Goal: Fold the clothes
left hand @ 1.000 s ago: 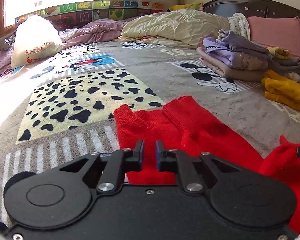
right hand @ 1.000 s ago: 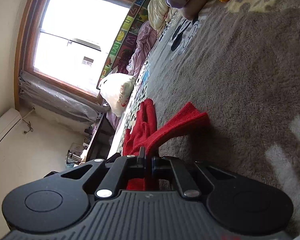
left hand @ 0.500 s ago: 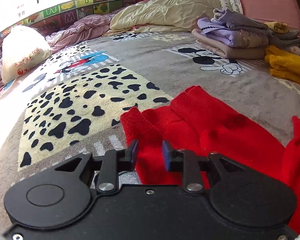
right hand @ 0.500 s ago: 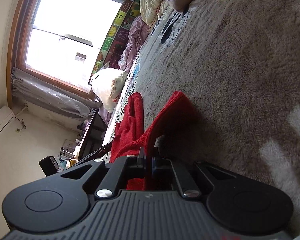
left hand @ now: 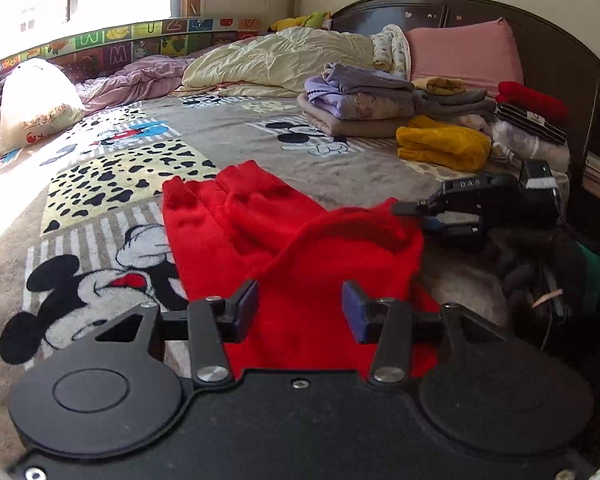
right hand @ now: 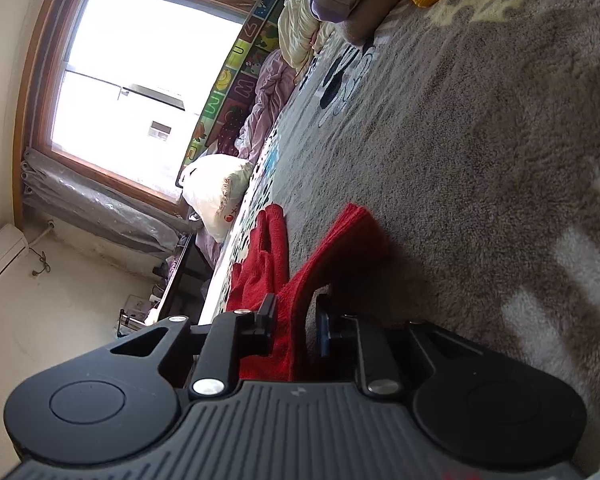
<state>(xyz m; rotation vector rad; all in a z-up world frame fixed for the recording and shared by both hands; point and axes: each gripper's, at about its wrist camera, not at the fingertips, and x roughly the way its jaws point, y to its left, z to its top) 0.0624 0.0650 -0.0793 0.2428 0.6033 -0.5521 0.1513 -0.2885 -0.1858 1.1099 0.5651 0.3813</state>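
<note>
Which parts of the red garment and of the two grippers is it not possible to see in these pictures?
- Left wrist view: the near hem of the red garment is hidden behind the body of the left gripper.
- Left wrist view: the fingertips of the right gripper are too small to judge contact.
- Right wrist view: the garment's lower part is covered by the gripper body; its whole shape is unreadable.

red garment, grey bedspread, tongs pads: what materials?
Red garment: looks like soft knit, matte, ribbed cuffs. Bedspread: plush fleece by its fuzzy pile, printed with cartoons. Left tongs: matte black, likely plastic; blue pads, perhaps rubber.
</note>
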